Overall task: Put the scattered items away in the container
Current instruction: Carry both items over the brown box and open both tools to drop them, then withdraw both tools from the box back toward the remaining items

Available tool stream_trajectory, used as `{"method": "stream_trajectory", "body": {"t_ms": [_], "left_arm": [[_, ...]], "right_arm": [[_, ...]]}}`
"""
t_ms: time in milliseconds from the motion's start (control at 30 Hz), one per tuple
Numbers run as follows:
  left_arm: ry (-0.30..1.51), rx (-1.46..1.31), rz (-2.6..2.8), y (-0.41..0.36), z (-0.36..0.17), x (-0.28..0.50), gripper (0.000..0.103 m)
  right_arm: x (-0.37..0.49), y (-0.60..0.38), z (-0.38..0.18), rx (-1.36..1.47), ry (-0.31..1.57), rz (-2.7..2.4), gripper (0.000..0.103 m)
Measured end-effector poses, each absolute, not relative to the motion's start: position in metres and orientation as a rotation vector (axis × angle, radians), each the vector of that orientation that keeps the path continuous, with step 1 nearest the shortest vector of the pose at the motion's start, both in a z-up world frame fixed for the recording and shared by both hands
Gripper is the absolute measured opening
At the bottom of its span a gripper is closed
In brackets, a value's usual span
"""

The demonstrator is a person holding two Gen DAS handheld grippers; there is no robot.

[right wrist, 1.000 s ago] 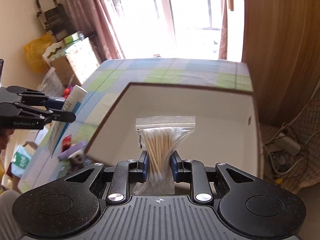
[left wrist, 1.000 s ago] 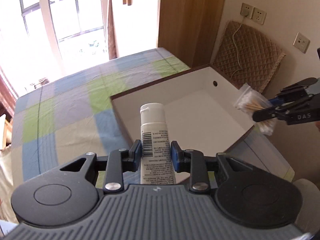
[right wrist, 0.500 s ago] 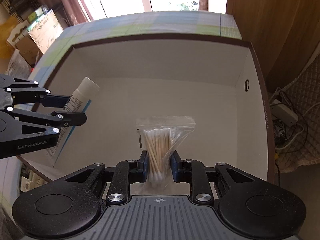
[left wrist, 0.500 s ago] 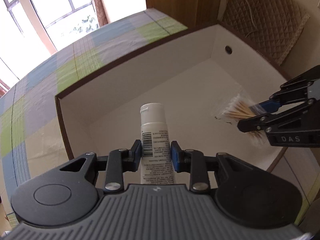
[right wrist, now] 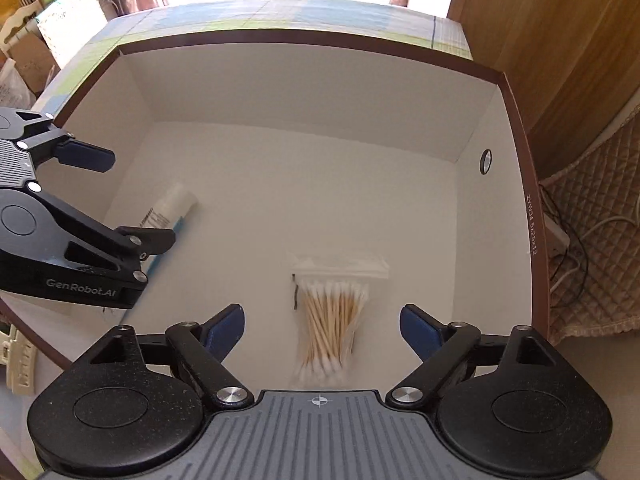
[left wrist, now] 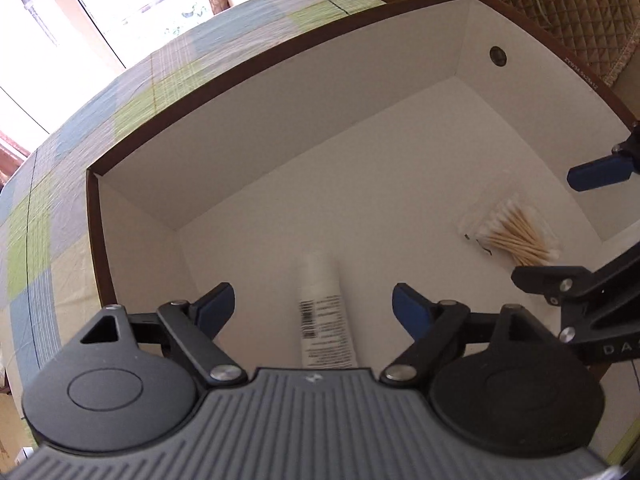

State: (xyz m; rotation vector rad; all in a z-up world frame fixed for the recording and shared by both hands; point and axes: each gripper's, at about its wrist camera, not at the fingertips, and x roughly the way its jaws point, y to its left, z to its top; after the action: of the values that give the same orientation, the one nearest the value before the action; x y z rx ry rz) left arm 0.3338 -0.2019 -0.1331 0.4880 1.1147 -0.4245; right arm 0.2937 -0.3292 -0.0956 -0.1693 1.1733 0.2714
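Note:
A white box with a brown rim [left wrist: 224, 92] [right wrist: 516, 128] sits on the checked cloth. Inside it lies a white tube with a barcode [left wrist: 322, 308] [right wrist: 170, 210], blurred, under my left gripper [left wrist: 312, 306], which stands open with nothing between its blue pads. A clear bag of cotton swabs [right wrist: 332, 320] [left wrist: 516, 232] lies on the box floor below my right gripper [right wrist: 322, 326], also open and empty. Each gripper shows at the edge of the other's view: the right gripper [left wrist: 592, 216] and the left gripper [right wrist: 116, 196].
The checked blue, green and cream cloth [left wrist: 60, 184] stretches left of the box toward a bright window. A quilted brown mat [right wrist: 596, 240] with cables lies right of the box. A wooden panel [right wrist: 552, 32] stands behind. Boxes and clutter [right wrist: 28, 52] sit far left.
Both grippers lowered into the box and opened. The tube dropped from the left one and the swab bag from the right one onto the box floor.

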Motion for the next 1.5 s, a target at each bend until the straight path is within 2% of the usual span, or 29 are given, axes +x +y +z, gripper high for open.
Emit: {"method": "stream_trajectory", "body": {"t_ms": [133, 633, 1100, 1500], "left_arm": [[1.119, 0.507, -0.414, -0.201, -0.134, 0.332, 0.088], [1.128, 0.489, -0.381, -0.194, -0.110, 0.323, 0.089], [1.127, 0.459, -0.338, -0.186, -0.071, 0.307, 0.089], [1.053, 0.373, -0.363, -0.175, -0.022, 0.268, 0.089]], "right_arm": [[0.287, -0.339, -0.093, -0.184, 1.165, 0.265, 0.090], [0.277, -0.361, -0.068, -0.195, 1.146, 0.249, 0.090], [0.272, -0.332, -0.038, -0.203, 1.119, 0.239, 0.090], [0.231, -0.336, -0.012, -0.207, 1.075, 0.249, 0.090]]}}
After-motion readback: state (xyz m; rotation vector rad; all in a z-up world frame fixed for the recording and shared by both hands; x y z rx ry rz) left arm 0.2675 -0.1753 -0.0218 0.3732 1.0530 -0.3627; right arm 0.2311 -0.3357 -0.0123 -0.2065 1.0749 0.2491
